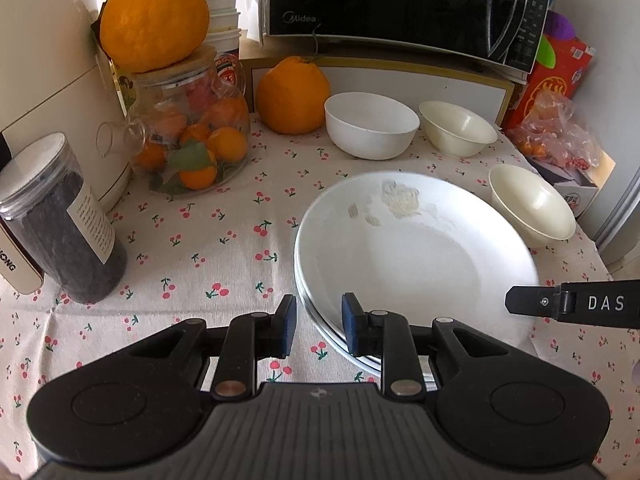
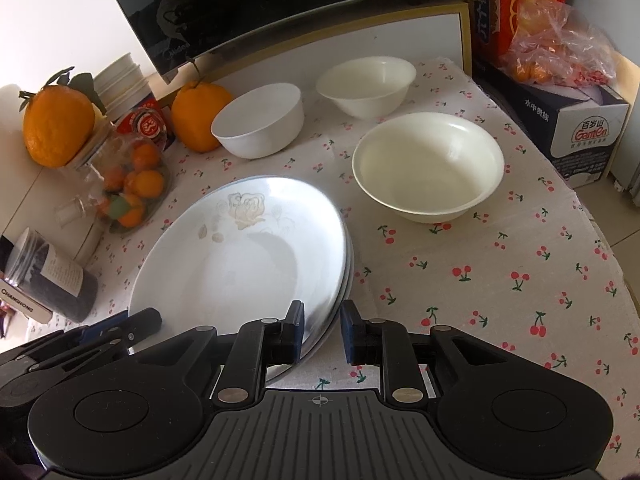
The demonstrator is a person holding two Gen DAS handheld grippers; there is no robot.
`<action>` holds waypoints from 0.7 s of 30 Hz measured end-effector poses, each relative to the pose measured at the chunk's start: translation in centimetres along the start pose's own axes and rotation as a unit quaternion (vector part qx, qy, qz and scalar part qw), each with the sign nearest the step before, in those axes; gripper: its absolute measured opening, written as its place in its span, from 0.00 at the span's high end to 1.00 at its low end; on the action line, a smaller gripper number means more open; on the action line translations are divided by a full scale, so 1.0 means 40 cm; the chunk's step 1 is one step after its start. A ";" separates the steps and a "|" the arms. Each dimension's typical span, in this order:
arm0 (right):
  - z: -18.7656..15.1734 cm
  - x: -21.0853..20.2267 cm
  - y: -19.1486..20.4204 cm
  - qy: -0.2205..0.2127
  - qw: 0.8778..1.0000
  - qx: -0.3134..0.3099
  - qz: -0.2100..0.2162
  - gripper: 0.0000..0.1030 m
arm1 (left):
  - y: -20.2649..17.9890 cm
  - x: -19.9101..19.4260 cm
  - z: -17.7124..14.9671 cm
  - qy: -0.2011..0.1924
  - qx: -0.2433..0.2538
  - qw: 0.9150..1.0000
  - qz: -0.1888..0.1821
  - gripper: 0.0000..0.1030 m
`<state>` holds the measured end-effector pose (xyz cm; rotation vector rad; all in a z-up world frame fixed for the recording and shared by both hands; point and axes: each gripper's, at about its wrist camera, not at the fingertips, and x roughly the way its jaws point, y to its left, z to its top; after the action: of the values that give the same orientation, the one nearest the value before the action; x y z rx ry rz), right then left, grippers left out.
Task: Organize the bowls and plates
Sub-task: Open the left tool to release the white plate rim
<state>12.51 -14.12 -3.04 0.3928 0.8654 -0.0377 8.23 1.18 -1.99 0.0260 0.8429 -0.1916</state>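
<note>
Both grippers sit at the plate stack (image 1: 420, 248) near the table's front edge: left gripper (image 1: 319, 326) and right gripper (image 2: 322, 330) each slightly spread, straddling its rim without pinching

We see glossy glazed plates (image 2: 240, 264) w/ matt cloth over the desk (image 2: 500, 280), smooth cream bowls (image 2: 428, 168), clear glass jar (image 1: 192, 136).
</note>
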 end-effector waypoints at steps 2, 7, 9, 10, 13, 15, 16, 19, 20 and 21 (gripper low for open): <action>0.001 0.001 -0.001 0.001 1.000 0.002 0.001 0.79 | 0.002 0.000 0.000 0.002 -0.004 1.000 -0.002 0.76; 0.002 0.000 -0.002 0.001 1.000 0.004 0.003 0.79 | 0.001 0.000 0.001 0.003 -0.007 1.000 -0.004 0.76; 0.002 -0.001 -0.002 0.001 1.000 0.004 0.004 0.79 | 0.002 -0.001 0.001 0.003 -0.008 1.000 -0.004 0.76; 0.002 -0.001 -0.002 0.002 1.000 0.004 0.004 0.79 | 0.002 -0.002 0.001 0.003 -0.008 1.000 -0.003 0.76; 0.003 -0.002 0.000 0.004 1.000 0.005 0.007 0.76 | 0.000 -0.001 0.002 0.005 -0.010 1.000 -0.004 0.73; 0.004 -0.007 0.002 0.004 1.000 0.005 0.010 0.73 | 0.001 -0.002 0.003 0.008 -0.013 1.000 -0.006 0.68; 0.004 -0.010 0.002 0.003 1.000 0.005 0.012 0.71 | 0.000 -0.004 0.004 0.009 -0.014 1.000 -0.008 0.65; 0.003 -0.025 0.004 -0.002 1.000 0.006 0.019 0.56 | -0.002 -0.012 0.003 0.007 -0.017 1.000 -0.010 0.50; 0.003 -0.031 0.004 -0.005 1.000 0.006 0.022 0.50 | -0.003 -0.015 0.003 0.006 -0.018 1.000 -0.010 0.45; 0.003 -0.036 0.004 -0.007 1.000 0.005 0.023 0.47 | -0.003 -0.018 0.002 0.005 -0.019 1.000 -0.009 0.43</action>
<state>11.70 -14.18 -1.85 0.4215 0.8432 -0.0012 7.81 1.17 -1.39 -0.0168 0.8574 -0.1921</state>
